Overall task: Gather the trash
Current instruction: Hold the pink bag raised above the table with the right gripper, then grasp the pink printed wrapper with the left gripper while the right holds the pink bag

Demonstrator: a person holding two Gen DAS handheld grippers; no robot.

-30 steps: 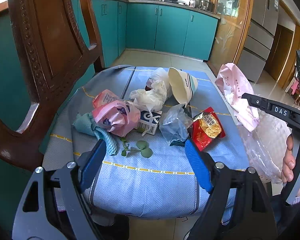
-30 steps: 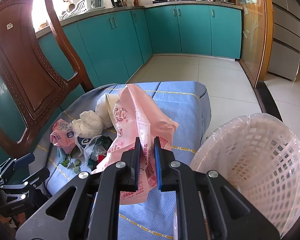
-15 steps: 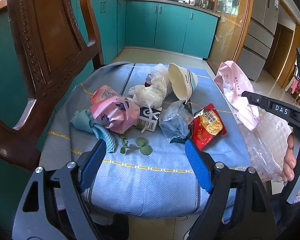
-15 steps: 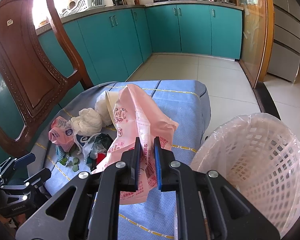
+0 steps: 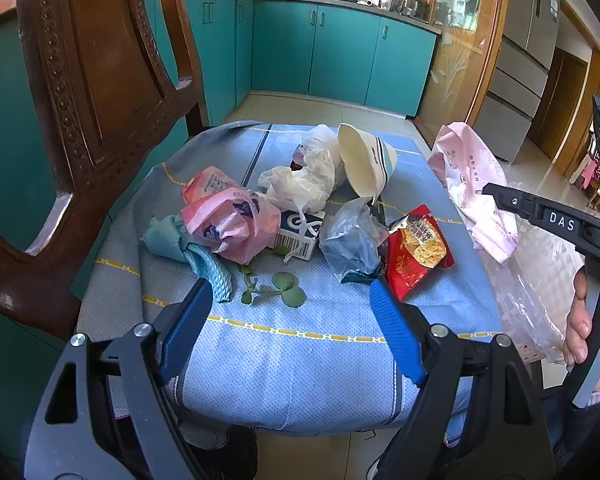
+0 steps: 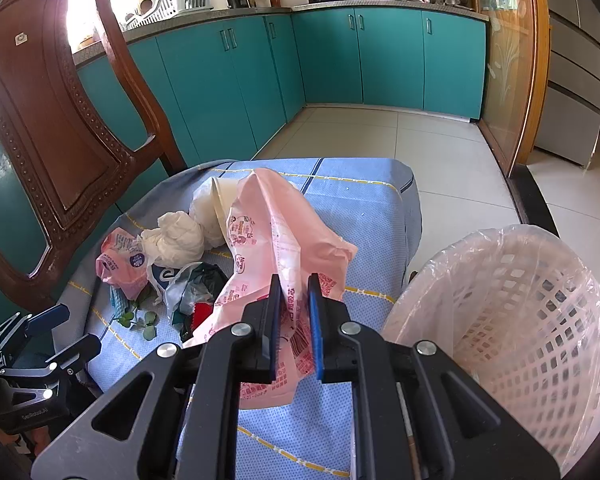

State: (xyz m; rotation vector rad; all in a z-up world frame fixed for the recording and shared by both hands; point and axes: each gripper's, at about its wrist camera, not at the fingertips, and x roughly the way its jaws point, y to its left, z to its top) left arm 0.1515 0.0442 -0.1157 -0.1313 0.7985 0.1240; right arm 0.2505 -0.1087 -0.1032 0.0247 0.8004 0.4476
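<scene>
The right gripper (image 6: 294, 312) is clamped on a pink plastic bag (image 6: 272, 236), which hangs crumpled between its blue pads above the right edge of the blue cloth-covered seat (image 5: 292, 344). Just beside it on the right, off the seat, stands a white lattice basket (image 6: 540, 320) lined with a clear plastic bag, its mouth facing the bag. The left gripper (image 5: 290, 320) has its jaws wide apart with nothing between them, hovering over the near edge of the seat.

The rest of the trash lies in a heap across the middle of the seat. Toward the left edge there is a teal rag (image 5: 188, 248), touching a bunched pink wrapper (image 5: 228, 224). A small white and blue carton (image 5: 300, 236) lies against the wrapper, with a wad of white tissue (image 5: 304, 184) behind it. A paper cup (image 5: 364, 168) lies tipped on its side toward the far edge. To the right sit a crumpled bluish clear bag (image 5: 352, 240) and a red snack packet (image 5: 416, 252), touching each other. A sprig of green leaves (image 5: 280, 290) lies nearest the left gripper, alone.

A carved wooden chair back (image 5: 88, 100) rises along the left edge of the seat. Teal kitchen cabinets (image 6: 388, 56) line the far walls.
</scene>
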